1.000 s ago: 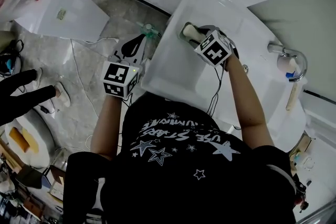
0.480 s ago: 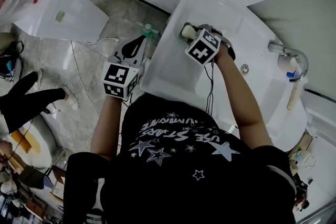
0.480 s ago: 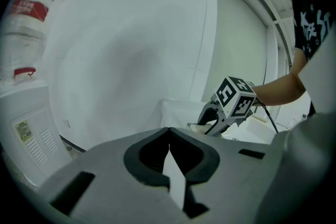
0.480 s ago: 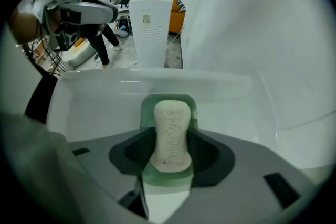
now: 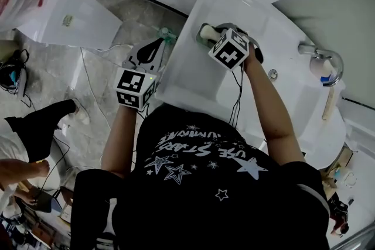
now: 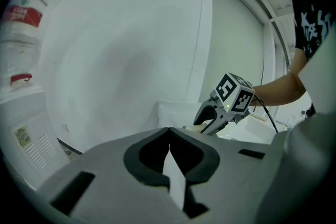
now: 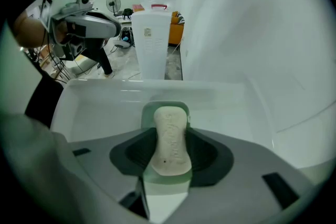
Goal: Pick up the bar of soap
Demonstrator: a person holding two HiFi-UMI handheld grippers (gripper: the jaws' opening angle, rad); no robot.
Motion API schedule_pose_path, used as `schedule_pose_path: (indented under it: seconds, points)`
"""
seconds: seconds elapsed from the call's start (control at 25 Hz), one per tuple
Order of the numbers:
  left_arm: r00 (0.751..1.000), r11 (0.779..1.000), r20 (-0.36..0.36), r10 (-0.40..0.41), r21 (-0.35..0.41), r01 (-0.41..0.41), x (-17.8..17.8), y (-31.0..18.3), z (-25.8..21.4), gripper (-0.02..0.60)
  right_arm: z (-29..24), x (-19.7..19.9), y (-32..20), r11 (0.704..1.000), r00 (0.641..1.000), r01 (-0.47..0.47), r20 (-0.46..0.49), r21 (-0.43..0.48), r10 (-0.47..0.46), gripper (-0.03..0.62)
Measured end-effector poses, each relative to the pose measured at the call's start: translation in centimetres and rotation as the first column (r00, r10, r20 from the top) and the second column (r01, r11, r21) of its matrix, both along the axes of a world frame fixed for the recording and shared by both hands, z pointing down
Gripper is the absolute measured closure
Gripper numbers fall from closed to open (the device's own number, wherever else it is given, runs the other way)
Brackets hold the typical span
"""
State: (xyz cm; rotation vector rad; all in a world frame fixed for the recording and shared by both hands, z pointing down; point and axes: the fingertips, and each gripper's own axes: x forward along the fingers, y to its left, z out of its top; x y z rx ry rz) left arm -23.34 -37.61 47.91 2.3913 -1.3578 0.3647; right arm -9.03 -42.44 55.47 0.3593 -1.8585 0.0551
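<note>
Right gripper [image 7: 168, 145] jaws, just closing, pinch the bar of soap [image 7: 169, 128] (on its green dish [image 7: 161, 107]); left gripper [image 6: 169, 132] is closed, empty.

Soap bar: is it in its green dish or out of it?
In. The pale oval bar of soap lies inside the green soap dish; the dish's rim shows above and below it.

Bar of soap [image 7: 169, 136], between the dark grey pads [image 7: 134, 153]: cream. Soap dish [image 7: 149, 109], beneath it: pale green. Sink [image 7: 105, 107], ahead of the pads: white. Marker cube [image 5: 229, 48]: black-and-white squares. Shirt [image 5: 205, 196]: black, white stars and lettering.
</note>
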Motion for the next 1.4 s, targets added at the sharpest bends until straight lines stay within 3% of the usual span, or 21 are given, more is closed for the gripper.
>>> schedule_pose_path:
  seconds: [0.24, 0.52, 0.72, 1.0, 1.4]
  points:
    - [1.0, 1.0, 0.014, -0.006, -0.01, 0.006, 1.0, 1.3, -0.3, 0.571, -1.5, 0.7, 0.5, 0.999, 0.998, -0.017, 0.061, 0.027, 0.015, 0.411]
    - [1.0, 0.999, 0.023, -0.019, 0.03, 0.018, 2.6, 2.8, -1.5, 0.571, -4.7, 2.1, 1.0, 0.988, 0.964, -0.128, 0.243, 0.088, 0.104, 0.413]
    - [0.999, 0.999, 0.028, -0.023, 0.041, 0.022, 4.2, 4.4, -2.6, 0.571, -7.5, 4.2, 1.7, 0.957, 0.872, -0.276, 0.44, 0.085, 0.213, 0.414]
    - [1.0, 0.999, 0.025, -0.013, 0.052, 0.011, 7.1, 7.0, -3.8, 0.571, -10.8, 7.9, 4.1, 0.908, 0.696, -0.418, 0.642, 0.0, 0.32, 0.416]
    - [0.999, 0.996, 0.036, 0.018, 0.081, -0.021, 12.0, 11.0, -4.9, 0.571, -11.8, 14.4, 9.8, 0.86, 0.586, -0.51, 0.718, -0.034, 0.376, 0.416]
